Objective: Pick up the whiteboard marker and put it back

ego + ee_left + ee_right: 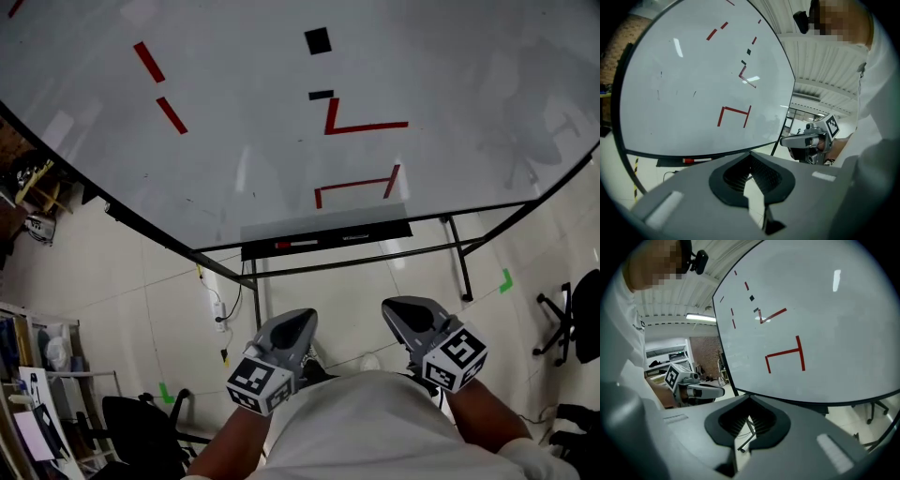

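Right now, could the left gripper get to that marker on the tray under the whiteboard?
Probably yes. The marker lies on the tray, with only open air between it and the left gripper. The gripper is held near the person's body with its jaws shut, so it must move forward and open.

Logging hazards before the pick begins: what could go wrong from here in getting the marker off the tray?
1. The left gripper and right gripper both have their jaws together. Reaching in without opening would likely shove the whiteboard marker along the tray or off it.
2. The marker lies flat, close under the whiteboard. A steep approach may knock a jaw against the board or the tray lip.
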`<state>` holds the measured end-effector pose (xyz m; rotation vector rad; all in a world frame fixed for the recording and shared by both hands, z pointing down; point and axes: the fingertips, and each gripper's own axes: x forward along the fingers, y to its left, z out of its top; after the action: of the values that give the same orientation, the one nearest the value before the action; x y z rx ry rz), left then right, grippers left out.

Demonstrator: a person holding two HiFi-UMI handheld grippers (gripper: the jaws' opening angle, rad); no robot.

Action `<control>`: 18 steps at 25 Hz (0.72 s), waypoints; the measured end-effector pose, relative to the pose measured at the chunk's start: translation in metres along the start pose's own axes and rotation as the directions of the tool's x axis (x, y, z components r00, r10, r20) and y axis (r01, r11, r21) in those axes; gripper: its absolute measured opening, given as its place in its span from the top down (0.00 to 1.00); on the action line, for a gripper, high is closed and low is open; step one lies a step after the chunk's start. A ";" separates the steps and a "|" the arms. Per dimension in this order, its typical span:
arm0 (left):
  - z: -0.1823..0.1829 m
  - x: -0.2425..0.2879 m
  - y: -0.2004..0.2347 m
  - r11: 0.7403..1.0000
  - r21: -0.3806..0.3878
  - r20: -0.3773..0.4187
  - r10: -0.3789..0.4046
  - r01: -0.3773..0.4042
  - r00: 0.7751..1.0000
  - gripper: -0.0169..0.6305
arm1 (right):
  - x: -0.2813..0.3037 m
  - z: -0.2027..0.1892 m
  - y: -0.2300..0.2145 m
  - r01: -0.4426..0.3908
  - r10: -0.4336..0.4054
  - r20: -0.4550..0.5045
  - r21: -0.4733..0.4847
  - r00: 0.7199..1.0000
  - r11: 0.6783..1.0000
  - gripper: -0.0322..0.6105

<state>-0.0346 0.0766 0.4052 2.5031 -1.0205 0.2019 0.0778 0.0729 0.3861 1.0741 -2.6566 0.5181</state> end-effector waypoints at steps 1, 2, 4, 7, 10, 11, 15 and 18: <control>-0.004 -0.001 -0.008 1.000 -0.006 0.003 0.022 -0.022 1.000 0.95 | -0.010 -0.003 -0.001 -0.012 0.012 0.000 -0.006 1.000 1.000 0.95; -0.008 -0.002 -0.016 0.999 -0.009 0.007 0.044 -0.044 0.999 0.95 | -0.019 -0.006 -0.001 -0.024 0.024 -0.002 -0.010 1.000 1.000 0.95; -0.018 -0.003 -0.031 0.996 -0.004 0.009 0.092 -0.092 0.996 0.95 | -0.036 -0.015 -0.002 -0.050 0.050 -0.013 -0.014 0.999 0.999 0.95; -0.028 -0.005 -0.053 0.991 -0.006 0.018 0.134 -0.134 0.991 0.95 | -0.056 -0.029 -0.003 -0.080 0.080 -0.033 -0.007 0.996 0.997 0.95; -0.032 -0.006 -0.072 0.993 -0.023 0.032 0.118 -0.118 0.992 0.95 | -0.068 -0.035 -0.005 -0.084 0.084 -0.042 -0.003 0.996 0.996 0.95; -0.033 -0.007 -0.076 0.994 -0.022 0.031 0.112 -0.111 0.993 0.95 | -0.071 -0.036 -0.005 -0.083 0.082 -0.043 -0.005 0.996 0.997 0.95; -0.030 -0.009 -0.077 0.995 -0.007 0.030 0.097 -0.097 0.995 0.95 | -0.071 -0.036 0.001 -0.079 0.078 -0.040 -0.004 0.996 0.997 0.95; -0.026 -0.015 -0.071 0.996 0.011 0.019 0.092 -0.092 0.996 0.95 | -0.067 -0.032 0.011 -0.068 0.067 -0.035 -0.009 0.997 0.998 0.95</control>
<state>0.0047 0.1433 0.4003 2.4749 -1.1467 0.2134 0.1197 0.1353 0.3896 0.9665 -2.6703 0.5305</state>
